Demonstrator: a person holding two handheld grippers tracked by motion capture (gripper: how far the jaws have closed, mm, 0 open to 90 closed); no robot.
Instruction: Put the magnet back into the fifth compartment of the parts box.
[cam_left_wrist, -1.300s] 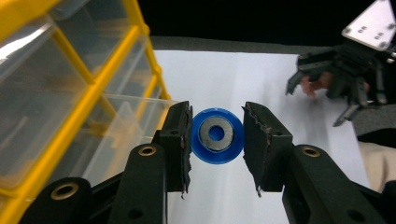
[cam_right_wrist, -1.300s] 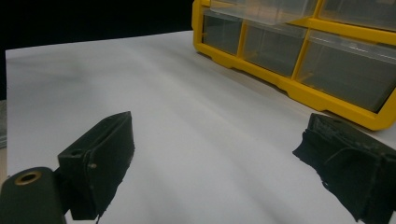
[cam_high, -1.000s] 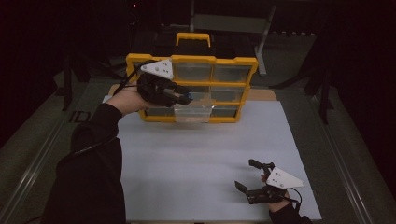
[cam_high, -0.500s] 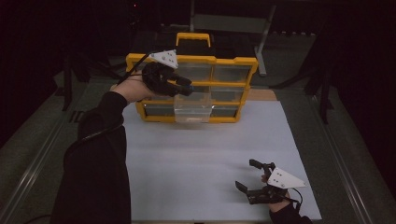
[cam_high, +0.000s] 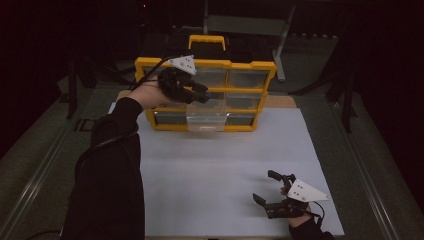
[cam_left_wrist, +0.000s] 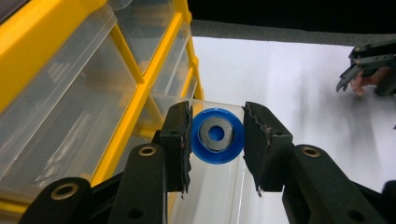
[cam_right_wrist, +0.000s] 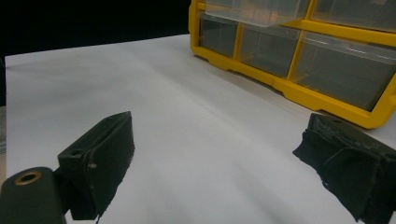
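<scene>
The work looks near its end: the left hand-held gripper (cam_left_wrist: 215, 140) holds a blue ring-shaped part (cam_left_wrist: 217, 136) with a grey washer-like centre over the pulled-out clear drawer (cam_high: 206, 116) of the yellow organiser (cam_high: 252, 67), which stands at the far edge of the counter (cam_high: 225, 165). The jaws stand just beside the part on both sides, narrowly parted; whether they grip it or have let it go I cannot tell, though it seems to hang between them above the drawer. What is left, as I judge it, is to drop the part in and push the drawer shut.

The open drawer sits in the bottom row, middle, and looks empty as far as its clear walls show. The other drawers are closed; faint shapes show through 1 or 2 of them in the left gripper view, too blurred to name.

The right hand-held gripper (cam_high: 272, 190) rests near the counter's near right corner, jaws wide apart and holding nothing.
</scene>
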